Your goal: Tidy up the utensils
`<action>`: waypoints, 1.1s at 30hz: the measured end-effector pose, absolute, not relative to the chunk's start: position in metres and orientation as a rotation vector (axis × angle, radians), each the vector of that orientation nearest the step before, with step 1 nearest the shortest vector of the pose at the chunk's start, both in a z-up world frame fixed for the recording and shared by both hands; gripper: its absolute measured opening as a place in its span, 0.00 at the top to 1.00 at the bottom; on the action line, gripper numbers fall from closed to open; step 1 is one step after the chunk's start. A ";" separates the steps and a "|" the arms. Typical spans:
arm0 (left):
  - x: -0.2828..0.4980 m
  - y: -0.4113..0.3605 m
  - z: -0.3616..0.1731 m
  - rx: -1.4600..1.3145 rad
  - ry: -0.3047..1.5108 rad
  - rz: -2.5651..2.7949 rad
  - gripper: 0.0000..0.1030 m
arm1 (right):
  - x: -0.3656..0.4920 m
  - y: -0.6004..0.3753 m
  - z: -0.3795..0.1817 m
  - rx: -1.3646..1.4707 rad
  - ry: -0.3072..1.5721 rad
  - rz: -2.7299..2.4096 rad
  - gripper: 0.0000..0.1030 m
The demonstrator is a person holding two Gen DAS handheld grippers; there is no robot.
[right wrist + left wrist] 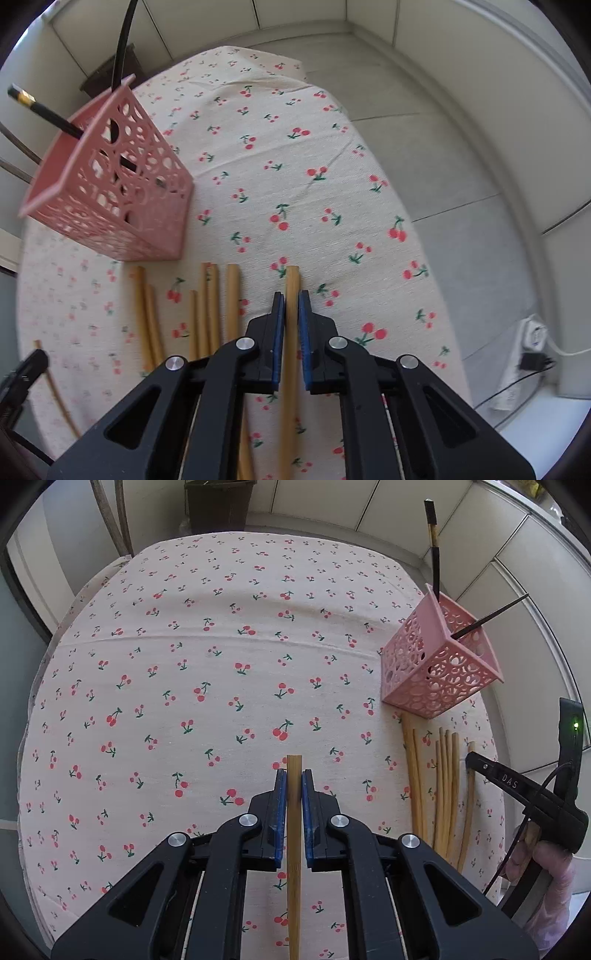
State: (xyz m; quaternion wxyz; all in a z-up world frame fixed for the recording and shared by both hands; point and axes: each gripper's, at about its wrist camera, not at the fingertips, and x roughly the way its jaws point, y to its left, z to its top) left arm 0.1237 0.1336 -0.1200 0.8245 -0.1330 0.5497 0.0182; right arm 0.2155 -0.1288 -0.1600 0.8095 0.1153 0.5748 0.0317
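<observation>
A cherry-print tablecloth (pixel 207 672) covers the worktop. Beyond the cloth's far edge stands a dark plant pot (pixel 218 504); right of the cloth, on the grey floor, lies a white power strip (pixel 532 334)

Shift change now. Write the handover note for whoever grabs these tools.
Left tool: closed on one bamboo chopstick.
Right tool: closed on another bamboo chopstick.
Pink basket stands at the cloth's edge with two black chopsticks inside: done.
Left: drop both held sticks in, then the loose bamboo chopsticks lying beside the basket.
</observation>
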 end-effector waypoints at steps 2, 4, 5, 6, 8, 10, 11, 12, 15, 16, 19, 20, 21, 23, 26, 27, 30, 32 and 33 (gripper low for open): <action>0.121 0.134 -0.115 -0.299 1.145 0.015 0.93 | 0.212 -0.136 -0.152 0.292 1.196 0.077 0.93; 0.118 0.133 -0.108 -0.301 1.113 0.000 0.93 | 0.204 -0.141 -0.135 0.312 1.140 0.093 0.93; 0.117 0.132 -0.104 -0.301 1.097 -0.009 0.93 | 0.199 -0.141 -0.127 0.320 1.117 0.104 0.93; 0.114 0.130 -0.100 -0.303 1.074 -0.020 0.93 | 0.192 -0.143 -0.116 0.327 1.082 0.119 0.93; 0.109 0.128 -0.090 -0.300 1.031 -0.036 0.93 | 0.182 -0.147 -0.096 0.335 1.029 0.142 0.93; 0.102 0.124 -0.078 -0.293 0.977 -0.047 0.93 | 0.169 -0.153 -0.078 0.341 0.985 0.163 0.93; 0.099 0.122 -0.071 -0.290 0.950 -0.053 0.93 | 0.161 -0.156 -0.069 0.338 0.960 0.176 0.93; 0.096 0.120 -0.065 -0.285 0.927 -0.056 0.93 | 0.157 -0.158 -0.063 0.333 0.944 0.185 0.93; 0.087 0.114 -0.049 -0.256 0.863 -0.048 0.93 | 0.133 -0.161 -0.040 0.305 0.888 0.217 0.93; 0.083 0.112 -0.045 -0.249 0.847 -0.045 0.93 | 0.127 -0.163 -0.034 0.295 0.871 0.226 0.93; 0.074 0.107 -0.035 -0.245 0.815 -0.036 0.93 | 0.115 -0.170 -0.022 0.297 0.843 0.239 0.93; 0.071 0.105 -0.032 -0.236 0.807 -0.030 0.93 | 0.113 -0.173 -0.020 0.306 0.840 0.245 0.93; 0.069 0.103 -0.030 -0.226 0.803 -0.028 0.93 | 0.110 -0.175 -0.017 0.315 0.838 0.252 0.93; 0.065 0.096 -0.023 -0.207 0.792 -0.029 0.93 | 0.107 -0.179 -0.012 0.334 0.836 0.263 0.92; 0.062 0.090 -0.006 -0.190 0.762 -0.027 0.93 | 0.106 -0.186 -0.007 0.356 0.818 0.267 0.92; 0.062 0.088 0.001 -0.190 0.747 -0.026 0.93 | 0.106 -0.189 -0.005 0.371 0.812 0.270 0.92; 0.068 0.086 0.034 -0.205 0.688 -0.022 0.93 | 0.107 -0.202 0.002 0.418 0.790 0.274 0.92; 0.077 0.086 0.063 -0.220 0.637 -0.024 0.93 | 0.108 -0.210 0.006 0.447 0.772 0.269 0.92; 0.082 0.085 0.075 -0.225 0.613 -0.025 0.93 | 0.110 -0.213 0.007 0.458 0.766 0.266 0.92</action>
